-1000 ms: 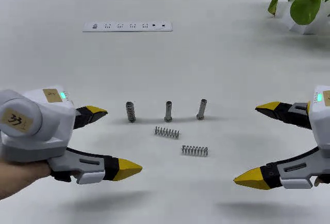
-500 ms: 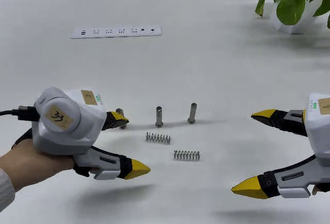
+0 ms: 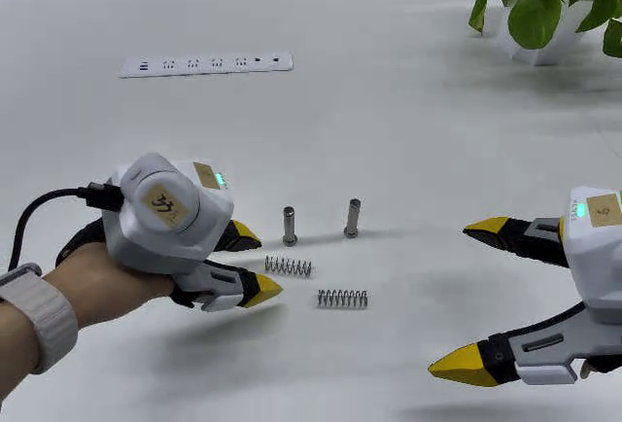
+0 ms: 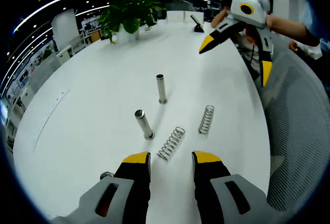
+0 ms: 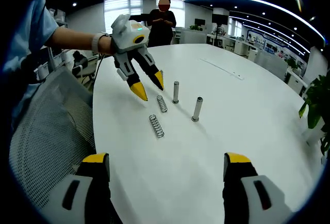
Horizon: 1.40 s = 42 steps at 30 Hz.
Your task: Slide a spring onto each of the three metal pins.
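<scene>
You are aiming left gripper [image 3: 264, 263], jaws slightly apart, empty, at spring [image 3: 289, 266] in frame centre. Right gripper [image 3: 449, 299] gaping wide, empty. Spring probably light, rolling easily; be pinching middle coils gently.

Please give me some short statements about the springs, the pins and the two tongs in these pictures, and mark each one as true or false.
1. Two springs lie loose on the table. True.
2. The right tongs hold a spring. False: they are wide open and empty.
3. Two pins stand upright with no spring on them. True.
4. The power strip lies between the pins and the springs. False: it lies far behind the pins.
5. The left tongs are nearer to the springs than the right tongs. True.
</scene>
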Motion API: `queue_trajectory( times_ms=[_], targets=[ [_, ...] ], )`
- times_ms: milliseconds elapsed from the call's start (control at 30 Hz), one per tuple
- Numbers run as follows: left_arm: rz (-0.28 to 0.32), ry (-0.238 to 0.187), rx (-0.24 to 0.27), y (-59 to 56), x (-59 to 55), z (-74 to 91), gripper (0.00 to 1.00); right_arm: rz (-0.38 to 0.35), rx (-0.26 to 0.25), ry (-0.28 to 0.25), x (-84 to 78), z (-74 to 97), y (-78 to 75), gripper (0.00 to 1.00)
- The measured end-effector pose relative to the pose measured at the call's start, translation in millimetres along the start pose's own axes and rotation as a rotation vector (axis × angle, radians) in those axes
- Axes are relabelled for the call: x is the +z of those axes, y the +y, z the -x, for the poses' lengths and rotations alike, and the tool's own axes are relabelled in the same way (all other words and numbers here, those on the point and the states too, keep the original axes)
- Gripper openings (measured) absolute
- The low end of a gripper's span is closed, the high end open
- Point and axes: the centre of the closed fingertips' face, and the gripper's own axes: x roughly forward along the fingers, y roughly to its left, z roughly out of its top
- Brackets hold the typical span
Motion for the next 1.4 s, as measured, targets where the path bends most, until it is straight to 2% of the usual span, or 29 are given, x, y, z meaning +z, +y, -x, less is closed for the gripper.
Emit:
queue_trajectory(
  times_ms=[133, 200, 500, 767, 967, 1133, 1333, 1400],
  targets=[
    [-0.005, 0.026, 0.000, 3.6, -1.3, -5.2, 0.23, -0.004, 0.000, 0.002, -1.4, 0.4, 1.0, 0.92],
    [-0.011, 0.031, 0.007, 5.3, -0.4, -7.4, 0.21, -0.006, -0.001, 0.003, -2.6, 1.0, 0.6, 0.92],
    [-0.047, 0.086, -0.003, 11.0, -7.3, -16.9, 0.19, -0.014, 0.004, 0.002, -6.6, 1.9, -0.4, 0.92],
    [-0.038, 0.135, -0.018, 8.1, -12.6, -22.6, 0.17, -0.020, 0.003, 0.000, -6.4, 2.1, 1.5, 0.92],
    [-0.031, 0.147, -0.030, 9.2, -15.6, -22.4, 0.15, -0.021, 0.006, 0.002, -6.4, 0.8, 3.3, 0.92],
    [-0.075, 0.192, -0.050, 7.1, -17.6, -22.8, 0.14, -0.018, 0.011, 0.000, -4.5, -1.9, 4.4, 0.91],
    [-0.167, 0.254, -0.082, 3.2, -17.9, -23.2, 0.14, -0.017, 0.014, -0.003, -2.1, -3.2, 4.5, 0.91],
    [-0.168, 0.272, -0.084, 3.4, -17.7, -23.7, 0.14, -0.015, 0.012, -0.004, -2.2, -2.9, 3.4, 0.91]
  ],
)
